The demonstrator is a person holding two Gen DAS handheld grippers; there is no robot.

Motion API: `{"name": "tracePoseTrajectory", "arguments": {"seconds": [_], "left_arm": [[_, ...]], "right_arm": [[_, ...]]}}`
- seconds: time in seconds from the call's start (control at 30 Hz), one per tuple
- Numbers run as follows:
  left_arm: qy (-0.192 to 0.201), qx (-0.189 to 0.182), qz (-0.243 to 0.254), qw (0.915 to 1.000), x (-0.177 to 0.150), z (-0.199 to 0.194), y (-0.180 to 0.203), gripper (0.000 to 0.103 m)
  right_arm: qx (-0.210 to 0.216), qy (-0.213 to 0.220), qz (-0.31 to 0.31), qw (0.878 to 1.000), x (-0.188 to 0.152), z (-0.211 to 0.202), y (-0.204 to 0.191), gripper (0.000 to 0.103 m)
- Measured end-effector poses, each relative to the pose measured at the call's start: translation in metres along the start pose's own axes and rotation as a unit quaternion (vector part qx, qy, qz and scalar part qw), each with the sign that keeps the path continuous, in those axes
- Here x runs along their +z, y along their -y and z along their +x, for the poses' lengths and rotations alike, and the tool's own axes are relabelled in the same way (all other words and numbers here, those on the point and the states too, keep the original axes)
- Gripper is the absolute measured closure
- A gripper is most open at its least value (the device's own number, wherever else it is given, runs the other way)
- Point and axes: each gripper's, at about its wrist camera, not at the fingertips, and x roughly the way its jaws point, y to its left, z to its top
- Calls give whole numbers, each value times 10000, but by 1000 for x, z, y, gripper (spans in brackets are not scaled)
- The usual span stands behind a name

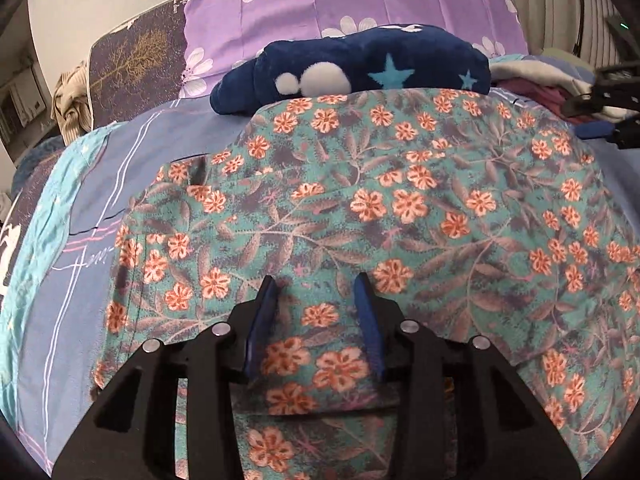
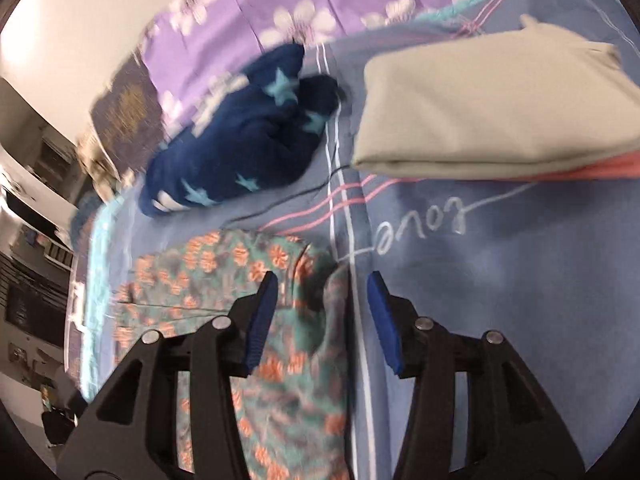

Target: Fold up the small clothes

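The floral garment (image 1: 360, 208) lies spread on the blue bedsheet (image 1: 80, 208), mid-fold by my reading. The left gripper (image 1: 318, 284) hovers over it, jaws wide and empty; the right gripper (image 2: 322, 280) (also wide, holding nothing) straddles its edge. Next: pinch that edge.

likely home bedroom: bedsheet (image 2: 500, 280), floral pillow (image 1: 360, 0), folded clothes (image 2: 492, 120).
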Motion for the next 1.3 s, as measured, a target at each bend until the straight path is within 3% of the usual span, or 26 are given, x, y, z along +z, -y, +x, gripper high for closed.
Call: {"name": "tracePoseTrajectory", "arguments": {"seconds": [0.03,0.07,0.1,0.13,0.2,0.23,0.3,0.43,0.5,0.57,0.6,0.73,0.77,0.8,0.9,1.03,1.13,1.17,1.23,1.3], "left_arm": [[-1,-5,-6,10000,0,0,0,61],[0,-21,-21,10000,0,0,0,61],[0,-51,-47,10000,0,0,-1,61],[1,-84,-77,9999,0,0,-2,61],[5,-104,-95,9999,0,1,-3,61],[5,-90,-87,9999,-1,0,-3,61],[3,-81,-81,9999,-1,0,-3,61],[7,-80,-84,9999,-1,1,-3,61],[6,-47,-57,10000,-1,1,-3,61],[6,24,1,10000,-1,1,0,61],[8,51,20,10000,-1,1,1,61],[13,76,32,10000,0,1,1,61],[14,71,27,10000,0,1,1,61],[16,70,24,10000,0,1,1,61],[17,71,19,10000,-1,1,1,61],[17,27,-29,10000,0,1,0,61],[21,29,-32,10000,-1,1,-1,61],[21,39,-24,10000,-1,1,0,61],[18,45,-20,10000,0,1,0,61],[21,44,-28,10000,0,1,0,61]], "right_arm": [[3,-91,-69,9999,1,7,-1,54],[-88,-279,-288,9992,0,18,-9,65],[-266,-334,-482,9979,2,23,-11,84],[-341,-232,-580,9975,4,21,-13,94],[3,568,-241,9981,9,-13,-4,97],[-125,1079,-125,9940,12,-34,2,103],[-836,1414,-176,9863,18,-48,11,103],[-255,912,-62,9955,12,-47,27,100],[-301,740,-415,9959,-2,-45,19,96],[-167,394,-580,9974,-9,-32,12,76],[-181,270,-618,9976,-10,-27,11,72],[-542,-408,-541,9962,-10,11,3,71],[-649,-304,-442,9964,-9,14,3,81],[-590,-176,-389,9973,-8,9,5,101],[58,623,47,9980,-7,-28,18,101],[-263,50,98,9996,-15,-3,35,99],[-315,454,308,9980,-24,-15,41,92],[-451,625,228,9968,-30,-25,37,87],[-537,844,-159,9949,-42,-41,24,87],[191,721,-551,9957,-65,-57,9,87]]}}
